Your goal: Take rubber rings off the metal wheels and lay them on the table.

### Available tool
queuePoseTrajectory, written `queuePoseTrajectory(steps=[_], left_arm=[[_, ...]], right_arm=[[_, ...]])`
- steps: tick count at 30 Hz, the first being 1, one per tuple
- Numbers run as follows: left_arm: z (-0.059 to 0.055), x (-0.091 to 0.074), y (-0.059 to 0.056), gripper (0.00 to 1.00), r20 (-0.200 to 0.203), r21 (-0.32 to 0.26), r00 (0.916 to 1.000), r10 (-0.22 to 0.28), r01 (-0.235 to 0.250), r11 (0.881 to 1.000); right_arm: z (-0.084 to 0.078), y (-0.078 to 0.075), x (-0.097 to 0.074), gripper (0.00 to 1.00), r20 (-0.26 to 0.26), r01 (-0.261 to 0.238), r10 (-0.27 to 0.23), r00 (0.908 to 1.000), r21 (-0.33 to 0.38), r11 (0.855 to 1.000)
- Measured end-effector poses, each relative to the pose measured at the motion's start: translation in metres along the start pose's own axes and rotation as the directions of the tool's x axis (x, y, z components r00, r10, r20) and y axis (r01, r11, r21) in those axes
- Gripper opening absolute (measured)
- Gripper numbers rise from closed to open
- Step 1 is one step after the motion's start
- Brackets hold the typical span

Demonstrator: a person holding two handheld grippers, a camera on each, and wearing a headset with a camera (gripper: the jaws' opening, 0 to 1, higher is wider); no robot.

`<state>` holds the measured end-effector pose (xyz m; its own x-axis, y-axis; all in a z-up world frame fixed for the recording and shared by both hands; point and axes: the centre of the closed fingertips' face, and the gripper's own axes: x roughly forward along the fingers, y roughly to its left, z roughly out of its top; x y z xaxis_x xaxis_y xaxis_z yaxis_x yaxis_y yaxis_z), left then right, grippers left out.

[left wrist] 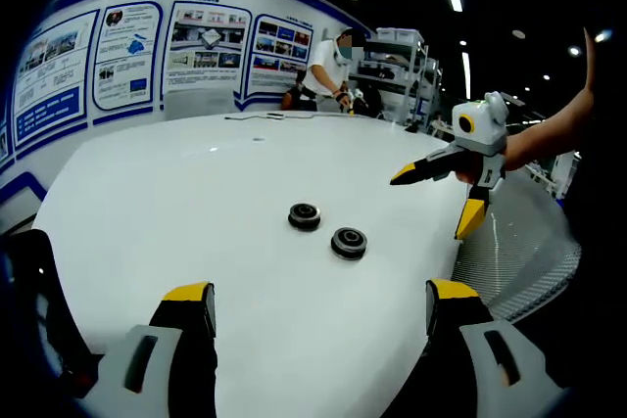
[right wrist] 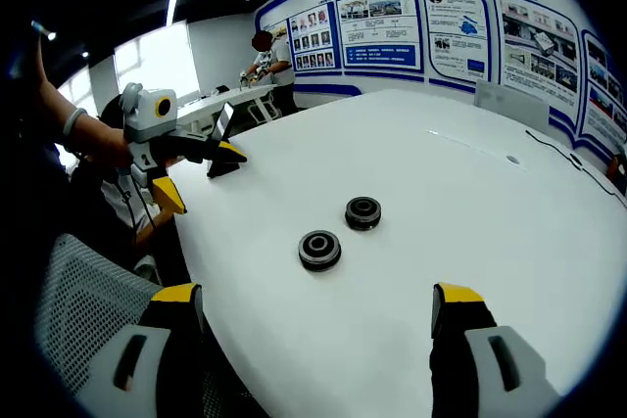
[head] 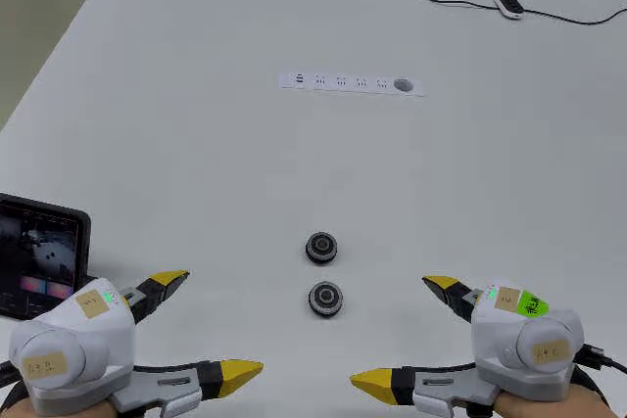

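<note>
Removal has not begun: the left claw (head: 217,323) and right claw (head: 394,331) both stand apart, flanking the near wheel (head: 325,298) on the bench (head: 196,144), the far wheel (head: 321,248) just beyond it. Next, one claw should pin the near wheel, the other peel its rubber ring (head: 313,299).

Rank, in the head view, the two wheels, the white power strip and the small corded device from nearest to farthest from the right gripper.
Starting from the right gripper:
1. The nearer wheel, just to its left.
2. The farther wheel, right behind the first.
3. The power strip, at mid-table.
4. The corded device, at the far right.
</note>
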<state>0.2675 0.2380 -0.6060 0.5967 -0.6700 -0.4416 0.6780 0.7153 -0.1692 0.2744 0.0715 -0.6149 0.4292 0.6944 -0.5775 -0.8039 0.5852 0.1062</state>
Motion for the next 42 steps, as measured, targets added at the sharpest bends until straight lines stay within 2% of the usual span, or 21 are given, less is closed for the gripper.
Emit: queuePoseTrajectory(steps=[21, 38, 42], left_arm=[[0.003, 0.019, -0.006, 0.82, -0.030, 0.026, 0.9985, -0.045, 0.046, 0.999], [0.009, 0.036, -0.015, 0.65, -0.054, 0.062, 0.9944, -0.091, 0.094, 0.994], [0.009, 0.042, -0.017, 0.64, -0.068, 0.068, 0.9926, -0.101, 0.105, 0.992]], right_arm=[[0.001, 0.007, 0.016, 0.94, -0.023, -0.043, 0.043, 0.9988, 0.028, 0.999], [0.001, 0.013, 0.025, 0.89, -0.006, -0.080, 0.081, 0.9967, 0.110, 0.991], [0.000, 0.016, 0.029, 0.87, -0.013, -0.092, 0.094, 0.9955, 0.117, 0.989]])
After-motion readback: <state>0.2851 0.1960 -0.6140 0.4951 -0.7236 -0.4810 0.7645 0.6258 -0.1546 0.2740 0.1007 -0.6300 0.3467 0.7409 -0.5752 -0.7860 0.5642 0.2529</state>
